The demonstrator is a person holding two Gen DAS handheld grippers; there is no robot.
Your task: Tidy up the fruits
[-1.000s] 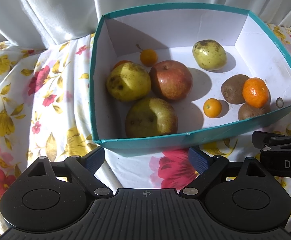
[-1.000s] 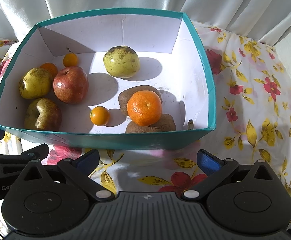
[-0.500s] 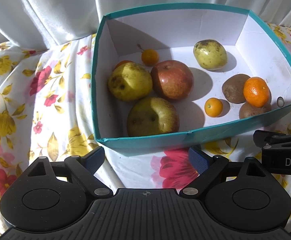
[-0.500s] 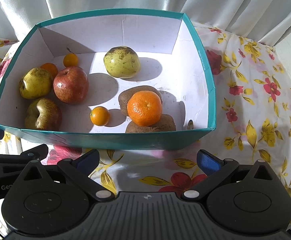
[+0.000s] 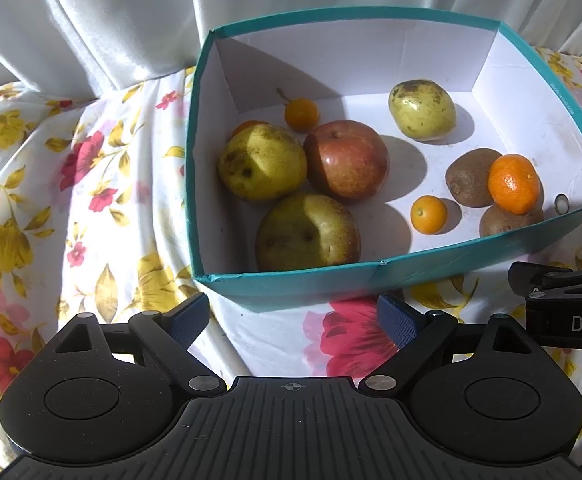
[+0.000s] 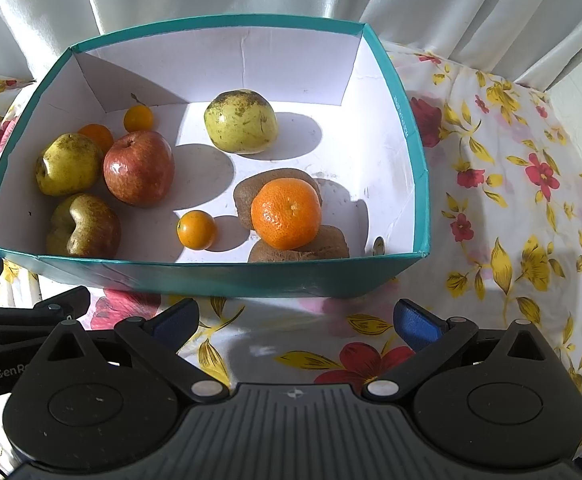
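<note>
A teal box (image 5: pixel 291 280) (image 6: pixel 219 278) with white inside holds the fruit. In it are a red apple (image 5: pixel 347 160) (image 6: pixel 139 168), three yellow-green pears (image 5: pixel 263 162) (image 5: pixel 307 232) (image 5: pixel 421 109), a mandarin (image 5: pixel 513 184) (image 6: pixel 285 213) resting on two kiwis (image 5: pixel 469 178) (image 6: pixel 299 246), and small orange fruits (image 5: pixel 428 214) (image 5: pixel 301 113). My left gripper (image 5: pixel 293 320) is open and empty, in front of the box's near wall. My right gripper (image 6: pixel 297 320) is open and empty, also in front of the near wall.
The box stands on a white cloth with red and yellow flowers (image 5: pixel 91 200) (image 6: pixel 511 220). White curtains (image 5: pixel 131 20) hang close behind the box. Each gripper shows at the edge of the other's view (image 5: pixel 563 304) (image 6: pixel 19 336).
Almost nothing: the left view has shifted very slightly, so the box sits a touch further right. Both grippers stay open and no fruit has moved.
</note>
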